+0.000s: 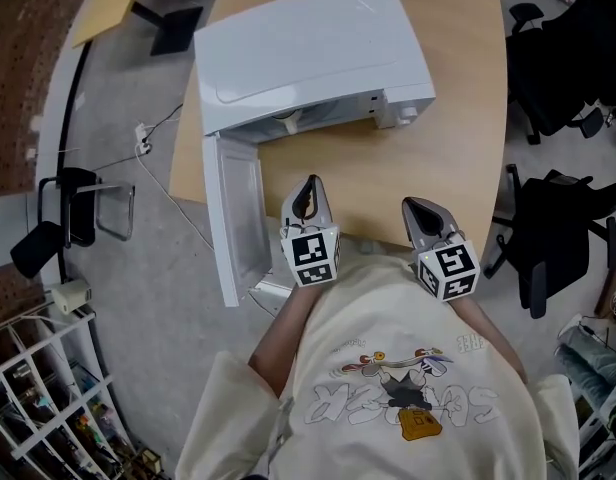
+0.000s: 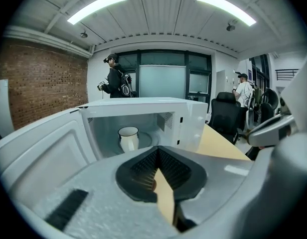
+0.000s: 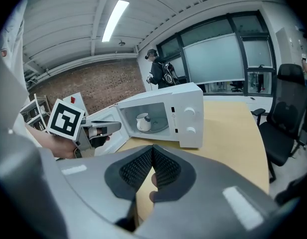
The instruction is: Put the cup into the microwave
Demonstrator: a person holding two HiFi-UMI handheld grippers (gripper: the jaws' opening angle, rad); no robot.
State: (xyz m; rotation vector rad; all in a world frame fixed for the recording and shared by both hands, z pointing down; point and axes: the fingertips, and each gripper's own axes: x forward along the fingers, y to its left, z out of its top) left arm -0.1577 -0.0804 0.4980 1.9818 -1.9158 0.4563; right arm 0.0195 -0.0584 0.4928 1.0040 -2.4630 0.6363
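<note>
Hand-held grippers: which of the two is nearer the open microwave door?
The left hand-held gripper: it sits just beside the swung-open microwave door, while the right hand-held gripper is farther off to the right.

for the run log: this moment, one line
cup in microwave | door open | left gripper shut empty | right gripper shut empty

The microwave (image 1: 308, 53), at the top of the head view, has a smooth white casing with a soft sheen, like painted metal. Its door (image 1: 236, 218) lining looks like moulded plastic. The table (image 1: 458, 118) is pale wood-look, smooth and matt. In the left gripper view the cup (image 2: 128, 139) is glossy cream with a dark rim. The left gripper (image 1: 308, 190) and right gripper (image 1: 420, 208) have matt grey plastic shells, finely grained close up. Their pads (image 2: 143, 167) are black, ribbed and rubbery. The shirt (image 1: 388, 328) is cream cloth. The brick wall (image 2: 44, 83) at left is rough.
</note>
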